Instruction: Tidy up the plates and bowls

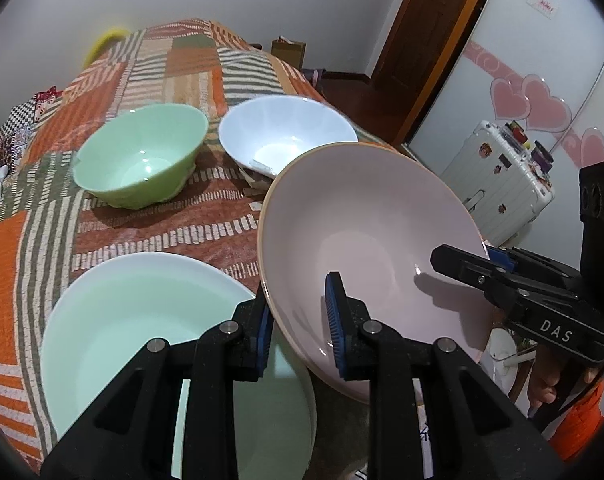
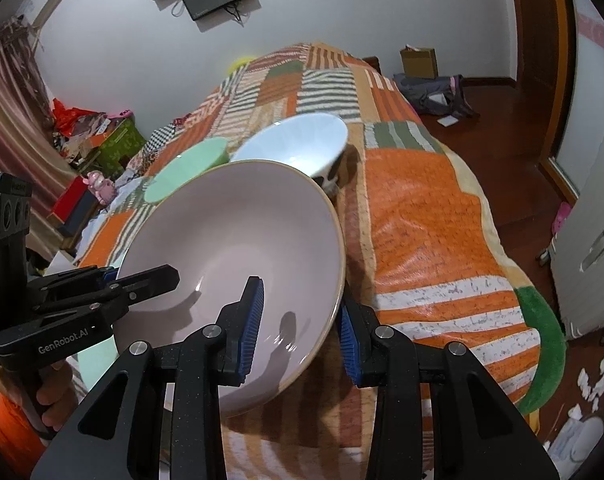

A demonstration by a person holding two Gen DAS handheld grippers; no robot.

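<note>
A: Surface?
B: Patchwork blanket (image 1: pixel 150 64) on bed; green bowl (image 1: pixel 142 160), white bowl (image 1: pixel 286 132), pale plate (image 1: pixel 122 320) resting there.
A: Jaws?
B: Left gripper (image 1: pixel 300 330) and right gripper (image 2: pixel 300 330) both clamp pink bowl (image 1: pixel 365 232) rim, lifted.

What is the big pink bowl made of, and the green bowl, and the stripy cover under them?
The pink bowl looks like glazed ceramic: smooth, with small bright glints and a bare tan rim. The green bowl looks glossy and milky, maybe glass or ceramic; I can't tell which. The stripy cover looks like woven, fuzzy cloth, dull with no shine.
</note>
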